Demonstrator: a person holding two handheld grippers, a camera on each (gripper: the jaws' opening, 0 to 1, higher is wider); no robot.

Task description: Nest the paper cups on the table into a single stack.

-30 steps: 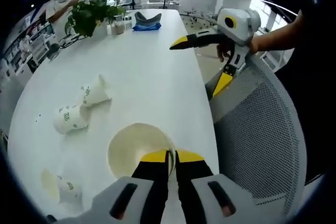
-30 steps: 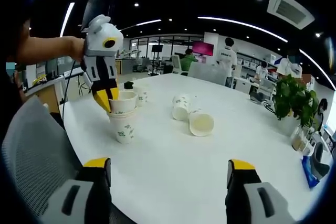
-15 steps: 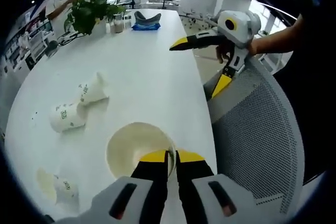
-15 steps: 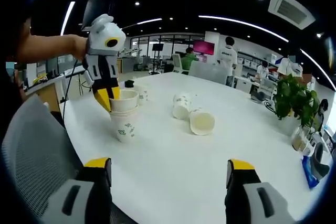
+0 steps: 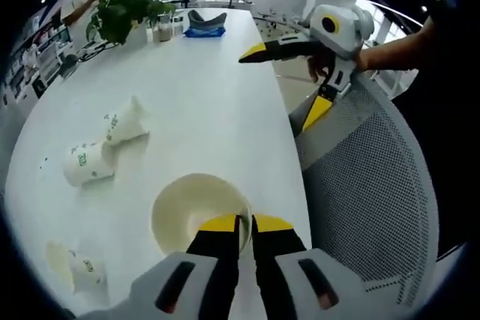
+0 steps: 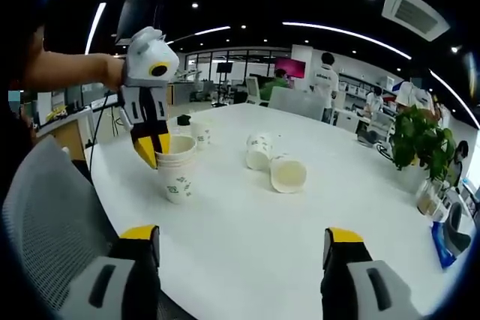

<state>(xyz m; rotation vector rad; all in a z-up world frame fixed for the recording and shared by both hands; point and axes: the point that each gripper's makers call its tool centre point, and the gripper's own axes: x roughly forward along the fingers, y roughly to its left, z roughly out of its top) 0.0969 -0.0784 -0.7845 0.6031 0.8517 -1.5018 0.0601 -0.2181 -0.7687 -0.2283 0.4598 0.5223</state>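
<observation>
While the left gripper [image 6: 155,157] pinches the rim of the cup stack [image 6: 176,177] on the white table [image 6: 300,237], the right gripper [image 6: 244,245] hangs wide open in a bright office.

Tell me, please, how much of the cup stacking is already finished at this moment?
Started, not finished. Done: one cup sits nested in another, forming an upright stack on the table. In hand: the left gripper is shut on that stack's top rim; the right gripper is open and holds nothing. Left: two cups on their sides and a small cup behind the stack.
</observation>
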